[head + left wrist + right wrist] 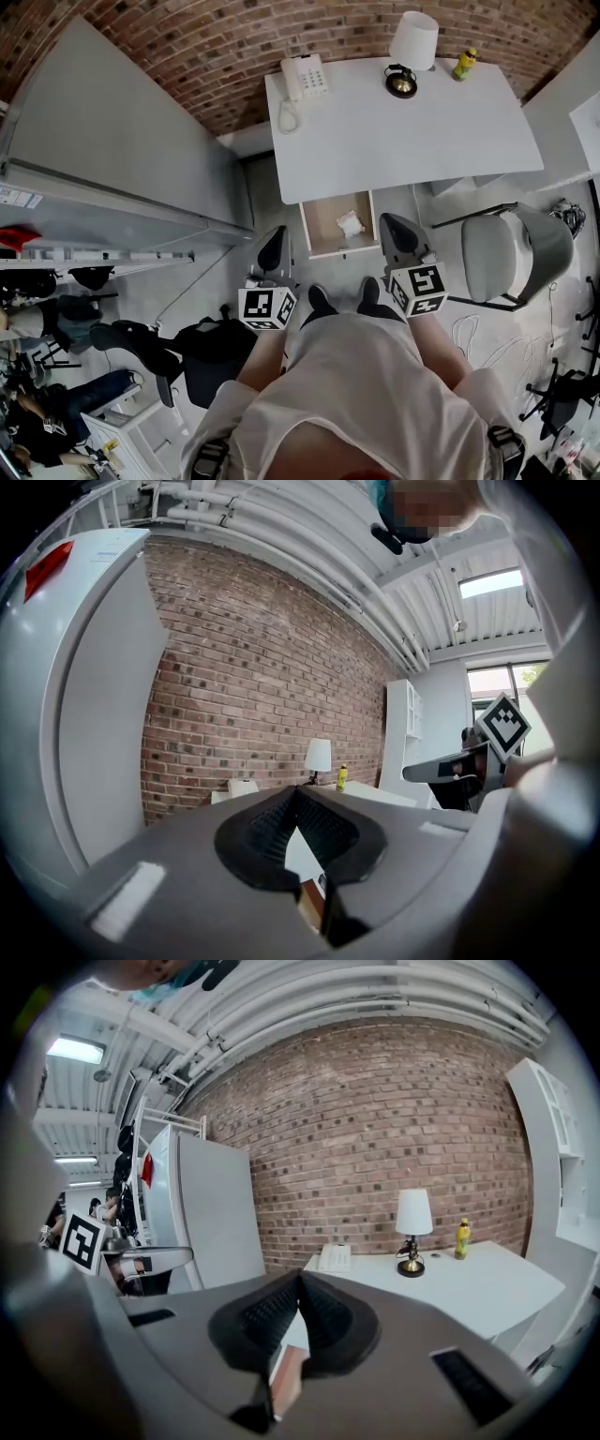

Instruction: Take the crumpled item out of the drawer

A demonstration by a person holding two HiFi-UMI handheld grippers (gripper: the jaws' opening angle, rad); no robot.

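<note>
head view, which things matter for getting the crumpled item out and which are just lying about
For the job: crumpled item, open drawer, left tongs, right tongs, both shut and empty.

Lying about: phone, lamp, bottle, chair.

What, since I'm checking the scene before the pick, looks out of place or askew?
The drawer stands pulled open, with a crumpled white item lying loose inside. On the desk, the handset seems to lie off the telephone, near the front edge.
</note>
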